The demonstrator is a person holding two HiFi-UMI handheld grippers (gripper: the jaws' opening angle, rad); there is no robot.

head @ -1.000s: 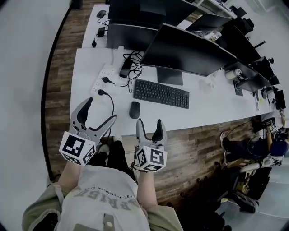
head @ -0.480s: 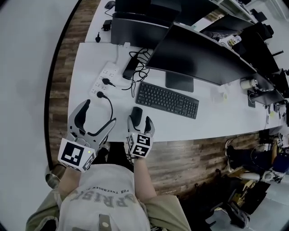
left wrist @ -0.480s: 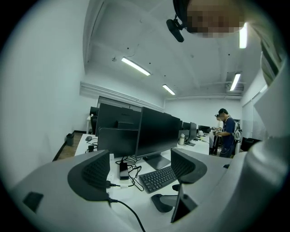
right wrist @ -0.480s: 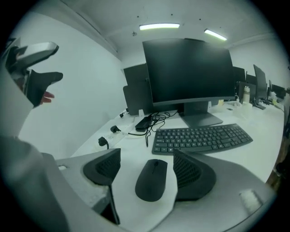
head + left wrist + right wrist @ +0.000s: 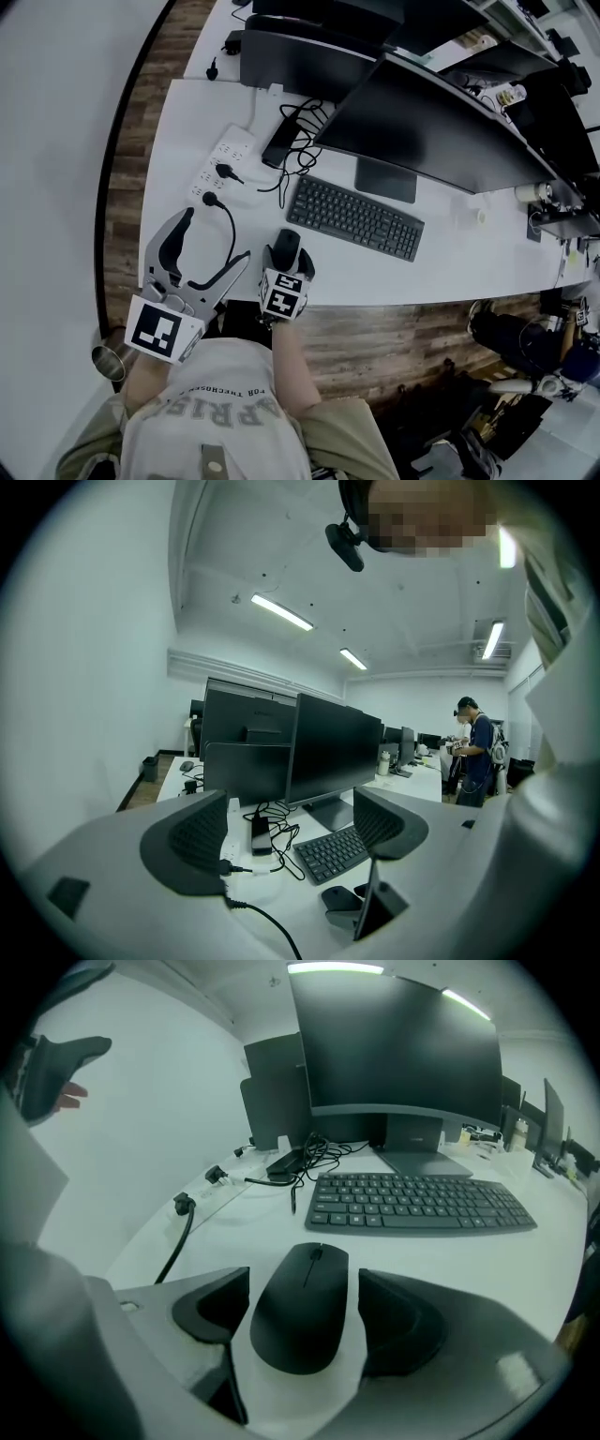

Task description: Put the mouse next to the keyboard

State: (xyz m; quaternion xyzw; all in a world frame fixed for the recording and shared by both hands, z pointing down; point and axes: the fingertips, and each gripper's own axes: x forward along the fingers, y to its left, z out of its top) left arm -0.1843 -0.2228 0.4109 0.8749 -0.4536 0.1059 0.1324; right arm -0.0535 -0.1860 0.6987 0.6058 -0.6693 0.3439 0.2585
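Observation:
A black mouse (image 5: pixel 286 243) lies on the white desk (image 5: pixel 178 141), close to its front edge and just left of and nearer than the black keyboard (image 5: pixel 354 216). My right gripper (image 5: pixel 285 259) is open and straddles the mouse, one jaw on each side. In the right gripper view the mouse (image 5: pixel 302 1307) sits between the fingers (image 5: pixel 216 1302) with a thin gap on both sides, and the keyboard (image 5: pixel 417 1202) lies beyond it. My left gripper (image 5: pixel 214 239) hangs open and empty over the desk's front left. Past that gripper (image 5: pixel 291 832), its own view shows the mouse (image 5: pixel 339 896) and keyboard (image 5: pixel 330 851).
A black cable (image 5: pixel 229 225) runs from a white power strip (image 5: pixel 220 159) toward my left gripper. A large monitor (image 5: pixel 427 122) stands behind the keyboard, with tangled wires (image 5: pixel 305 122) beside its foot. A metal cup (image 5: pixel 108 361) sits low at the left. A person (image 5: pixel 476 752) stands far off.
My right gripper moved forward from off the desk's edge onto the desk and now has its jaws on either side of the mouse. The left gripper barely moved.

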